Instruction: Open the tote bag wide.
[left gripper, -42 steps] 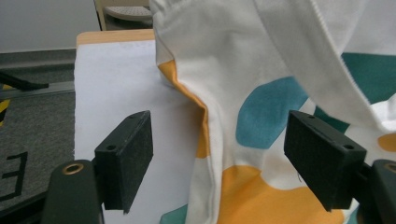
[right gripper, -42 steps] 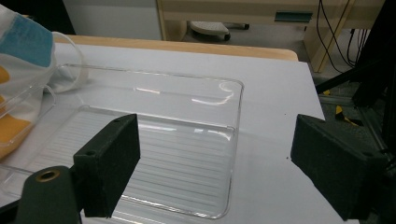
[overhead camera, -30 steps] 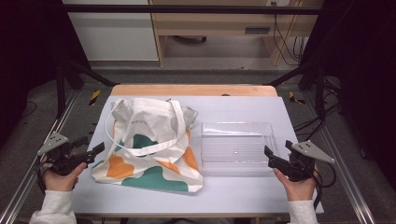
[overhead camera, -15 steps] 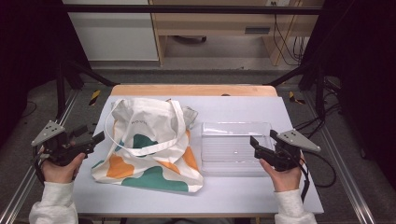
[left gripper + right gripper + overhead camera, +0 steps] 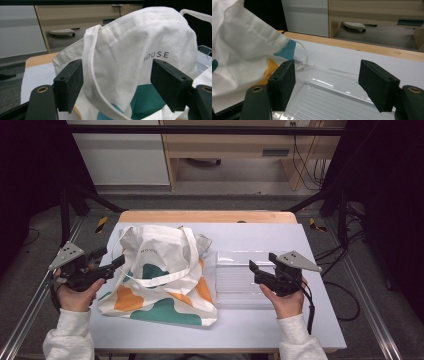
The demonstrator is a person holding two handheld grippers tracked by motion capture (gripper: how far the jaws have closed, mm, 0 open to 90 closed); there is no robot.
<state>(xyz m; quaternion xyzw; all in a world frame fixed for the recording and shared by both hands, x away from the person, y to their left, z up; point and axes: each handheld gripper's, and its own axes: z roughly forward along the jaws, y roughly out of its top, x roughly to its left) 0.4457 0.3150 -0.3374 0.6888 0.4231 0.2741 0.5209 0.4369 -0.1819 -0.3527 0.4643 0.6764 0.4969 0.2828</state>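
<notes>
My left gripper hangs released at the table's left edge, facing the tote bag. My right gripper, its jaws just narrowing on nothing, hovers over the clear tray near the right edge.

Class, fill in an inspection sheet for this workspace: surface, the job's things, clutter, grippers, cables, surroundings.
Surface: pale table top with a wooden strip along its far edge.
Job's things: white tote bag with orange and green patches, lying flat, handles on top; clear plastic tray beside it, looks empty.
Clutter: nothing seen.
Grippers: left gripper open, aimed at the bag's edge; right gripper over the tray, open, its jaws have just been closing, nothing pressed between them.
Cables: one trails from the right gripper by the wrist; more on the floor at right.
Surroundings: wooden desk and white cabinet beyond; dark frame posts.
</notes>
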